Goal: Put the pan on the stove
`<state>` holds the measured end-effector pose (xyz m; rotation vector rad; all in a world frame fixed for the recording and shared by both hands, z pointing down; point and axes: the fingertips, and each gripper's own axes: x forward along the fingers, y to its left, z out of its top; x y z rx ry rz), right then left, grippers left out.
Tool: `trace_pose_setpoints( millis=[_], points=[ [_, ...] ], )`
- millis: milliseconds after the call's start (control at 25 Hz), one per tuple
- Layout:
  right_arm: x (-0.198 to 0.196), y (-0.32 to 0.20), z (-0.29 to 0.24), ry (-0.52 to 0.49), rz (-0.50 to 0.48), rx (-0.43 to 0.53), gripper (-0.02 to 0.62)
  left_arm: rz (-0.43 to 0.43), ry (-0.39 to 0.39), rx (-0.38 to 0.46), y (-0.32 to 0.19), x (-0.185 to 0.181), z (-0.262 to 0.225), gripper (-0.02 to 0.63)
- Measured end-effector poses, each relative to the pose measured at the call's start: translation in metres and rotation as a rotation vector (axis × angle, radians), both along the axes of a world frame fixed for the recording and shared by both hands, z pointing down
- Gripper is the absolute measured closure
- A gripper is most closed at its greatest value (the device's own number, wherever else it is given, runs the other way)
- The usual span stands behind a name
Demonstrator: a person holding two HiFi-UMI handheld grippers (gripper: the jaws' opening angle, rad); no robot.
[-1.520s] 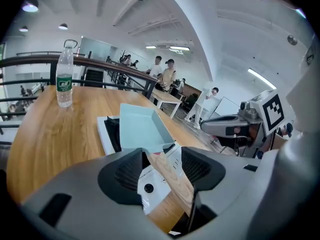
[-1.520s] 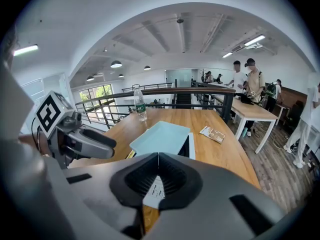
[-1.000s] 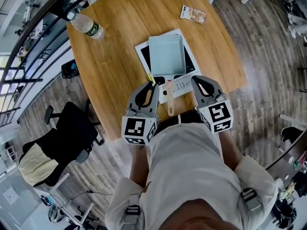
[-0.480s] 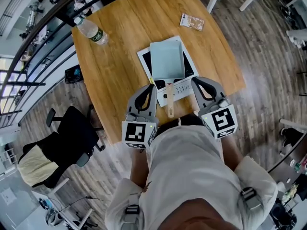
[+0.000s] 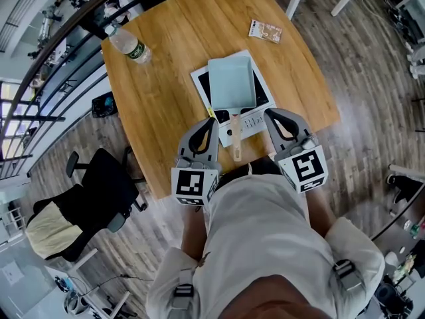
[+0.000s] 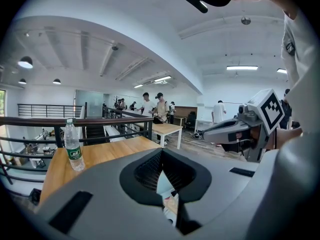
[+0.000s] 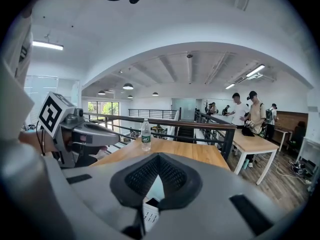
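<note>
**Pan is on the stove; the handle is the weak point**

The pan (image 5: 231,82) sits on the stove (image 5: 201,85), on the wooden table (image 5: 166,58), so the task looks finished. Its wooden handle (image 5: 236,141) reaches out over the control panel, toward the person. The left gripper (image 5: 207,121) and the right gripper (image 5: 273,115) hang on either side of this handle, both with jaws closed on nothing.

The danger is a careless move. If a gripper touches the handle, the pan could turn or slide off the plate (it probably weighs little).

The count: one pan, one stove, one water bottle (image 5: 129,44), one small packet (image 5: 266,30), two grippers.
</note>
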<state>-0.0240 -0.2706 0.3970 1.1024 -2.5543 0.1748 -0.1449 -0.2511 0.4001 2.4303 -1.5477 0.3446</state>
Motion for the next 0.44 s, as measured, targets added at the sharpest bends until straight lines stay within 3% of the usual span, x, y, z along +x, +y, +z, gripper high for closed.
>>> trace_pose_setpoints(
  millis=[440],
  points=[
    [-0.001,0.011,0.004,0.008,0.001,-0.004,0.577,0.004,0.005,-0.012,0.01,0.0,0.005,0.586]
  ],
)
